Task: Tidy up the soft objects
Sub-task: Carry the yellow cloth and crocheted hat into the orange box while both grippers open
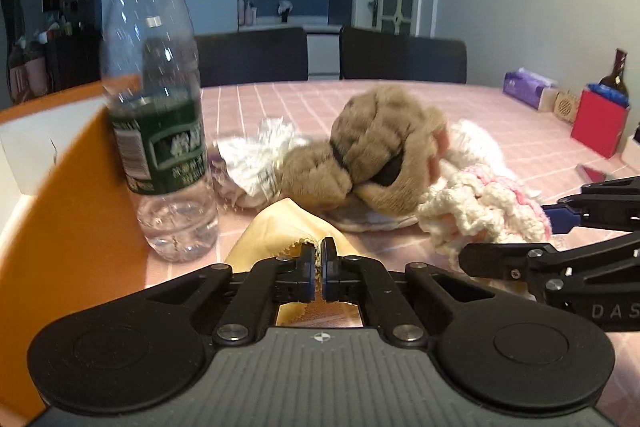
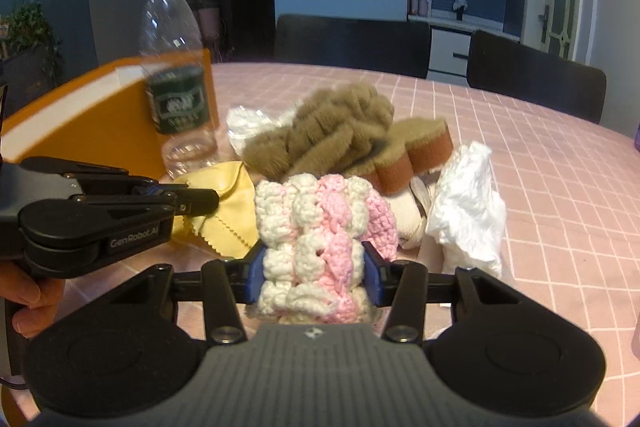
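Note:
My left gripper (image 1: 318,267) is shut on the zigzag edge of a yellow cloth (image 1: 280,227) low over the pink checked table; it also shows in the right wrist view (image 2: 200,201) with the cloth (image 2: 228,203). My right gripper (image 2: 314,267) is shut on a pink and white crocheted piece (image 2: 320,227), which also shows in the left wrist view (image 1: 480,203). Behind them lies a brown plush toy (image 2: 332,135) (image 1: 376,147), with white crumpled plastic (image 2: 468,203) to the right and more white plastic (image 1: 260,155) to the left.
A clear water bottle (image 1: 156,99) with a green label stands beside an orange box (image 1: 60,227) at the left. A purple tissue pack (image 1: 528,87), a red bag (image 1: 598,125) and a dark bottle (image 1: 614,75) stand at the far right. Black chairs (image 2: 352,43) line the far edge.

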Demonstrator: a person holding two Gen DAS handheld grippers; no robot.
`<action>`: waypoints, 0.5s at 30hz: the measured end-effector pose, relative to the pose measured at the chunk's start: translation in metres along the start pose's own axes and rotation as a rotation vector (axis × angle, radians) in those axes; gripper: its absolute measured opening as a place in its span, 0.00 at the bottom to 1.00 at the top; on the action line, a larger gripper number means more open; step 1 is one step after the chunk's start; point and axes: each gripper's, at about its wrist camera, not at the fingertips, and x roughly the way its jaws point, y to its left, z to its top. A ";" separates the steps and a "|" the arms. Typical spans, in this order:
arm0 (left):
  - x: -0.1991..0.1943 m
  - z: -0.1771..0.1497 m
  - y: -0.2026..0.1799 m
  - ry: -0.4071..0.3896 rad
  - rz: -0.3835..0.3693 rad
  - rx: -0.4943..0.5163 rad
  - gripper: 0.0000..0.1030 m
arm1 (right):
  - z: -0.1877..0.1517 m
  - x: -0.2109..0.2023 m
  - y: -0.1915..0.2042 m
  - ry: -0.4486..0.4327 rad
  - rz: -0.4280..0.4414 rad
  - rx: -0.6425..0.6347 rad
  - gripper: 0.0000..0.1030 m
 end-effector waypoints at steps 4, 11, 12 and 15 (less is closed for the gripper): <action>-0.026 0.007 -0.004 -0.052 -0.022 0.000 0.02 | 0.005 -0.018 -0.001 -0.029 0.037 0.050 0.46; -0.077 0.018 -0.006 -0.165 -0.059 0.001 0.02 | 0.017 -0.049 -0.007 -0.078 0.088 0.142 0.46; -0.084 0.020 -0.005 -0.180 -0.065 -0.002 0.02 | 0.018 -0.053 -0.008 -0.085 0.101 0.158 0.46; -0.105 0.024 -0.007 -0.227 -0.061 0.014 0.02 | 0.024 -0.066 -0.011 -0.098 0.145 0.198 0.46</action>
